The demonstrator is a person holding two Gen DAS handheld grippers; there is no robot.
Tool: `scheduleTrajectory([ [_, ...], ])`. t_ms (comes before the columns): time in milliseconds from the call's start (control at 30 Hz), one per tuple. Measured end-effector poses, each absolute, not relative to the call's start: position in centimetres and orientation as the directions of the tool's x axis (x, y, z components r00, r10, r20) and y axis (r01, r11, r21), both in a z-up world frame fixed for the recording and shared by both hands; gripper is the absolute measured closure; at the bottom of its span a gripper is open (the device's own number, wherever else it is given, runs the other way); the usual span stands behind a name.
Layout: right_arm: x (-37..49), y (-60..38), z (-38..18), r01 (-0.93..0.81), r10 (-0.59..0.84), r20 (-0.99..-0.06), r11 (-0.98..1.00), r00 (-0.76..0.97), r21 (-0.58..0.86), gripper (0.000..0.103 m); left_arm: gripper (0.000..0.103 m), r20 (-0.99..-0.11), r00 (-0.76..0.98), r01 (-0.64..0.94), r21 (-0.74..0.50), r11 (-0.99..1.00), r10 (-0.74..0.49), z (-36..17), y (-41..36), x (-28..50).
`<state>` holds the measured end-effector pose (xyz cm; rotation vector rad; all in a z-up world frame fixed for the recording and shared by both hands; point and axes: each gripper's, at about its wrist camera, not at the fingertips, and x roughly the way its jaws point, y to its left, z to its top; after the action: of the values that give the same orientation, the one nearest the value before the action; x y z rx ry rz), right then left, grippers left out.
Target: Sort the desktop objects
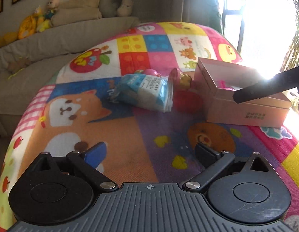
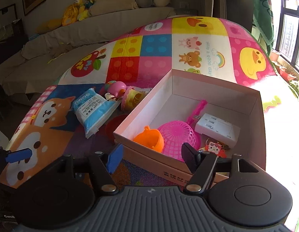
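Observation:
A pink cardboard box (image 2: 213, 83) stands open on the colourful mat; it also shows in the left wrist view (image 1: 246, 114). Inside lie an orange toy bucket (image 2: 149, 138), a pink mesh strainer (image 2: 178, 137), a white power adapter (image 2: 217, 128) and a cartoon keychain (image 2: 215, 147). Left of the box lie a blue tissue pack (image 2: 93, 110) (image 1: 145, 92), a red disc (image 1: 186, 100), a pink toy (image 2: 118, 88) and a yellow-pink toy (image 2: 132, 97). My right gripper (image 2: 152, 157) is open and empty over the box's near corner. My left gripper (image 1: 149, 154) is open and empty above the mat.
The play mat (image 1: 118, 127) covers the table. A grey sofa (image 1: 53, 38) with plush toys (image 2: 78, 11) stands behind. A bright window (image 1: 265, 29) is at the right. The right gripper's finger (image 1: 265, 89) reaches over the box in the left wrist view.

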<state>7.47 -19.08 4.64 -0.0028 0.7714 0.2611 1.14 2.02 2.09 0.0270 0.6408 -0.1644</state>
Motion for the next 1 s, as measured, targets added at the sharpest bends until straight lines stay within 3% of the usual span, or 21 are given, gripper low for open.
scheduleTrajectory([
  [367, 0.5, -18.3, 5.0, -0.417, 0.300, -0.716, 0.909, 0.630, 0.014, 0.034, 0.002, -0.604, 0.782, 0.159, -0.043, 0.986, -0.153, 1.6, 2.2, 0.2],
  [467, 0.5, -19.4, 5.7, -0.409, 0.329, -0.712, 0.910, 0.620, 0.065, 0.035, 0.001, -0.598, 0.788, 0.156, -0.038, 0.987, -0.148, 1.6, 2.0, 1.1],
  [733, 6.1, -23.2, 9.6, -0.323, 0.348, -0.600, 0.934, 0.721, 0.153, 0.030, 0.000, -0.529, 0.836, 0.200, 0.047, 0.979, -0.145, 4.0, 1.5, 8.2],
  [867, 8.2, -24.8, 9.7, -0.289, 0.389, -0.589, 0.921, 0.708, 0.260, 0.030, 0.000, -0.555, 0.810, 0.219, -0.014, 0.976, -0.190, 5.0, 1.6, 10.7],
  [1000, 7.3, -25.0, 10.0, -0.331, 0.432, -0.555, 0.902, 0.711, 0.278, 0.030, 0.000, -0.559, 0.811, 0.216, 0.015, 0.976, -0.171, 5.7, 1.0, 9.3],
])
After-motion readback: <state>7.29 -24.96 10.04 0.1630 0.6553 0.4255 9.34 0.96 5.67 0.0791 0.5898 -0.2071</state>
